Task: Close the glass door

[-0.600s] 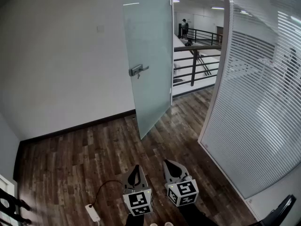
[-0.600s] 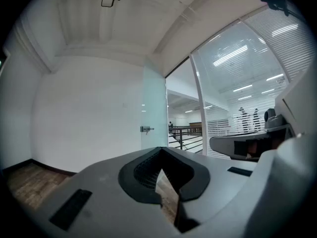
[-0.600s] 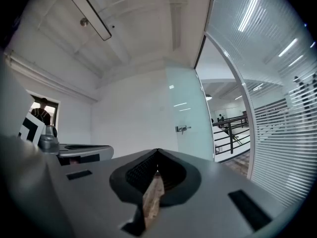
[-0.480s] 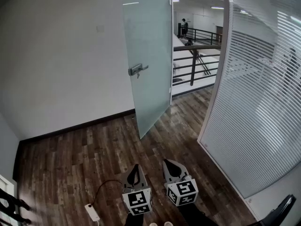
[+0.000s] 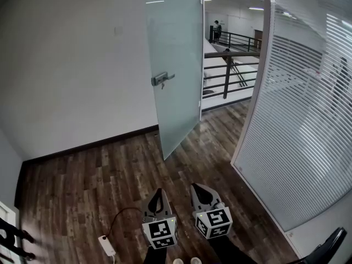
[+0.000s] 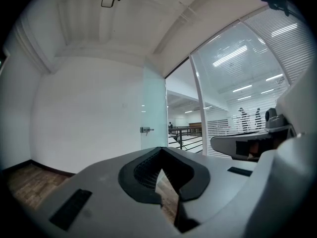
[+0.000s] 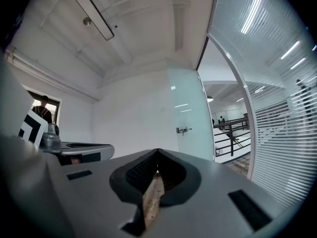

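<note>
The tall frosted glass door (image 5: 175, 65) stands open. It swings into the room, and its free edge points toward the camera. A small silver metal handle (image 5: 162, 80) sticks out from the side of the door that faces the plain white wall (image 5: 71, 76). The door is far ahead of both grippers, and nothing touches it.

The left gripper (image 5: 158, 196) and the right gripper (image 5: 198, 190) are low in the head view, side by side and near each other. They are above the dark brown wooden floor (image 5: 82, 186). Both point level, toward the door.

In the left gripper view, the jaws of the left gripper (image 6: 159, 150) are pressed together with nothing in them. In the right gripper view, the jaws of the right gripper (image 7: 157, 153) meet at the tips too, and they are empty.

A glass wall with white blinds (image 5: 308, 109) stands on the right. Past the open doorway is a black metal railing (image 5: 231, 73). A white power strip (image 5: 107, 246) with a thin cord lies on the floor, near the left gripper.
</note>
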Tool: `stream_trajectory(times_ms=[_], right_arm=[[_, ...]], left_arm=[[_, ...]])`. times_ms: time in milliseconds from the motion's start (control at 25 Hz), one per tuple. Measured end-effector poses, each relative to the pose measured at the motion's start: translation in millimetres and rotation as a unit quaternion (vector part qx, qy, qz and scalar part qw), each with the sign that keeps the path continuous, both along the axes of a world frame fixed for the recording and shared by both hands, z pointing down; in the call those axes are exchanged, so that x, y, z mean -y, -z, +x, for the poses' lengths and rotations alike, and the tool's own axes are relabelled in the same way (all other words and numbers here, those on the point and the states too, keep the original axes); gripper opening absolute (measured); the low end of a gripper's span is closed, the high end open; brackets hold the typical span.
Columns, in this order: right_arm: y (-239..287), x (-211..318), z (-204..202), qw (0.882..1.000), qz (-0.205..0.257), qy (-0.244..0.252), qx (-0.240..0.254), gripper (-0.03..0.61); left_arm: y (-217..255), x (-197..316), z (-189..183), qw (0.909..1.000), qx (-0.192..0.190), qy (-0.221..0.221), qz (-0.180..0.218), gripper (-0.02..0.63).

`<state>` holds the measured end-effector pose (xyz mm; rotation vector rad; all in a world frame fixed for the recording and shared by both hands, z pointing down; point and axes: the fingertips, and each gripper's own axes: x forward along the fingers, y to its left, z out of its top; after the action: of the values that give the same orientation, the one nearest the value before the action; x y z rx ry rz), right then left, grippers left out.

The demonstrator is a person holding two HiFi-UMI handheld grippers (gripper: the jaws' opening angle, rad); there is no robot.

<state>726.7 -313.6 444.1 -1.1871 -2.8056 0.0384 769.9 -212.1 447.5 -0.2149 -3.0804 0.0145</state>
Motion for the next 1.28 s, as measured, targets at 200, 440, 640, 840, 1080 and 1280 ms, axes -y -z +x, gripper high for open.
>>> stream_trajectory(times_ms=[200, 440, 640, 840, 1080, 1280], right_arm=[[1, -2, 3, 1.0, -0.006, 0.004, 0.003, -0.009], [0, -4, 9, 1.0, -0.011, 0.01, -0.001, -0.009], [-6, -11, 10, 1.0, -0.014, 0.005, -0.008, -0.009], [-6, -32, 11, 1.0, -0.009, 0.004, -0.009, -0.011], [-12, -48, 20, 1.0, 0.0, 0.013, -0.011, -0.011], [-18, -56, 6, 1.0, 0.006, 0.016, -0.016, -0.009]], left_arm=[[-2, -3, 3, 1.0, -0.001, 0.003, 0.0, 0.0], [-7, -13, 13, 0.9999, -0.004, 0.016, 0.004, 0.0], [-14, -30, 23, 0.9995, -0.009, 0.027, 0.012, 0.0], [-14, -57, 30, 0.9989, -0.004, 0.04, 0.026, 0.0], [-20, -73, 36, 0.9981, -0.001, 0.047, 0.04, 0.0], [-35, -78, 24, 0.9973, -0.015, 0.049, 0.052, 0.0]])
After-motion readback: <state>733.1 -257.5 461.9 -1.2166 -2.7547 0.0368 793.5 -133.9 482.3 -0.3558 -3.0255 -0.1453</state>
